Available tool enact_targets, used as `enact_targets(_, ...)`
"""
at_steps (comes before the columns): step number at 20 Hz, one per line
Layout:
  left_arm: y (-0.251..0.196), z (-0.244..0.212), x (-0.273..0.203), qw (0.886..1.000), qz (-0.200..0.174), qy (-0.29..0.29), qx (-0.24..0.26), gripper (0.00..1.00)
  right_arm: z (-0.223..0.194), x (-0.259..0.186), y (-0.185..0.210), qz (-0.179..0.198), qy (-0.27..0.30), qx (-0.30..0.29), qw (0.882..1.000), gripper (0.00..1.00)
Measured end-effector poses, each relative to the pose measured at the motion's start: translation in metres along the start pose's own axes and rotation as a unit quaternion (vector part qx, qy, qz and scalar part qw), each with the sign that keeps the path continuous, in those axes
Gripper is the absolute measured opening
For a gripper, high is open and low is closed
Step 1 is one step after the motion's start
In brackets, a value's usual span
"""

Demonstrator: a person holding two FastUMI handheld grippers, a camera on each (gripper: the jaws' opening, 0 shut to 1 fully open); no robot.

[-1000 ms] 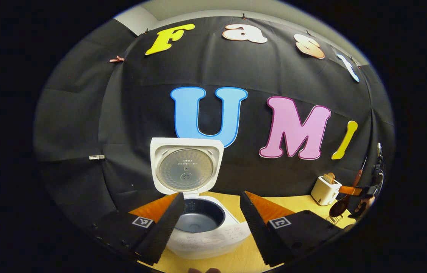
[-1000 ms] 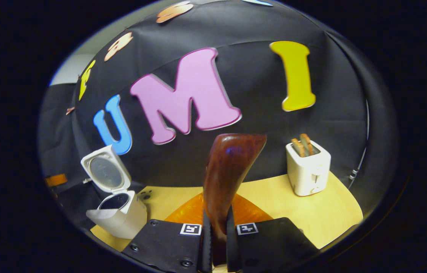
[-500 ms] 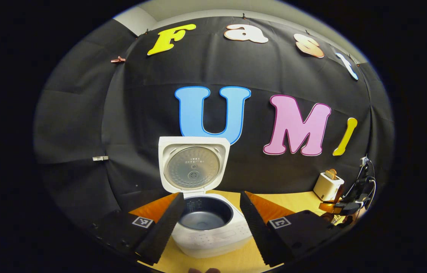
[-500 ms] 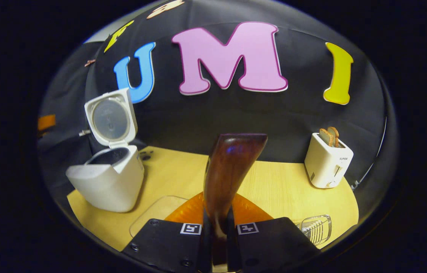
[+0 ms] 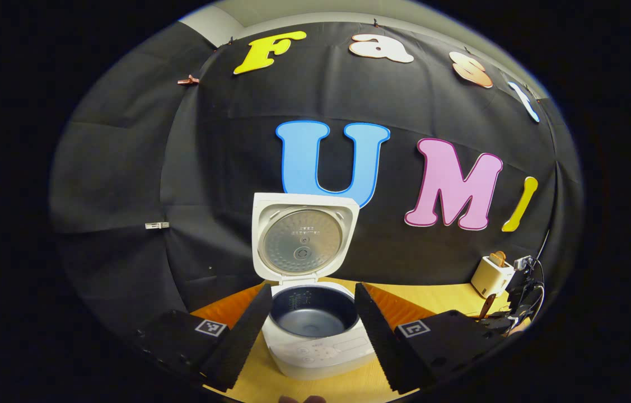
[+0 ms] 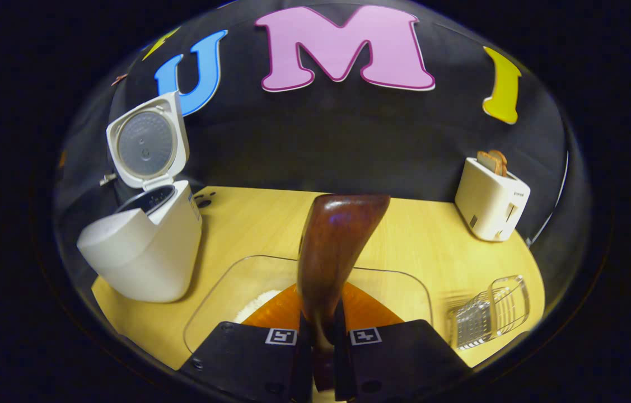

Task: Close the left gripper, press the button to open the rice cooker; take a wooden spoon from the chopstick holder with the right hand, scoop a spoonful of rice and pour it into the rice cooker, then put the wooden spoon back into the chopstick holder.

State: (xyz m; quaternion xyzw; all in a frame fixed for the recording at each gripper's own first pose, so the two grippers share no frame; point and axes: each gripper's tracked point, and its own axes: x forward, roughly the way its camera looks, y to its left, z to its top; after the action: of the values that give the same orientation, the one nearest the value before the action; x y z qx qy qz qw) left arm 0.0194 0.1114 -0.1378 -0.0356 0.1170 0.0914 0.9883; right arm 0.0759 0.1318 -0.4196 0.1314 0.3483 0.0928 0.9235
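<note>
Since the earlier frame our right gripper [image 6: 319,358] has tipped downward, so we now see more of the desk [image 6: 416,240] and a clear tray [image 6: 220,313] just beyond the jaws, with some white rice [image 6: 259,305] in its near left part. The jaws are closed tight on the wooden spoon [image 6: 335,252], whose bowl rises above the tray. The chopstick holder [image 6: 489,313], a clear ribbed one, lies at the near right, and a white toaster [image 6: 491,198] stands at the far right. The rice cooker [image 6: 144,246] sits at the left, lid up. Our left gripper [image 5: 309,336] holds its jaws wide apart and empty, the open rice cooker [image 5: 315,319] between them farther off.
</note>
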Motion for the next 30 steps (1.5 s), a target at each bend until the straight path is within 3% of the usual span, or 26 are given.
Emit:
enact_targets(4, 0.006, -0.002, -0.001, 1.0, 0.006, 0.001, -0.006, 0.95, 0.0, 0.007, 0.013, 0.014, 0.007, 0.057, 0.998, 0.19)
enact_targets(6, 0.008, -0.002, -0.001, 1.0, 0.008, 0.001, -0.01, 0.95, -0.001, 0.01, 0.019, 0.026, 0.014, 0.115, 0.993, 0.19)
enact_targets(10, 0.008, -0.001, -0.002, 1.0, 0.008, 0.0, -0.009, 0.95, -0.002, 0.016, 0.022, 0.046, 0.023, 0.228, 0.972, 0.19)
enact_targets(14, 0.01, -0.001, -0.005, 1.0, 0.009, 0.001, -0.009, 0.95, -0.002, 0.016, 0.012, 0.047, 0.023, 0.28, 0.959, 0.19)
enact_targets(18, 0.012, 0.003, -0.01, 1.0, 0.012, -0.005, -0.01, 0.95, 0.016, 0.013, -0.005, 0.045, 0.001, 0.345, 0.938, 0.19)
enact_targets(23, 0.016, 0.002, -0.015, 1.0, 0.003, -0.013, 0.0, 0.95, 0.075, -0.015, -0.034, 0.027, -0.056, 0.393, 0.917, 0.19)
enact_targets(26, 0.018, 0.002, -0.017, 1.0, -0.001, -0.018, 0.003, 0.95, 0.122, -0.03, -0.018, 0.031, -0.089, 0.391, 0.915, 0.19)
enact_targets(30, 0.02, 0.002, -0.021, 1.0, 0.004, -0.025, 0.012, 0.95, 0.183, -0.034, 0.028, 0.072, -0.108, 0.395, 0.91, 0.19)
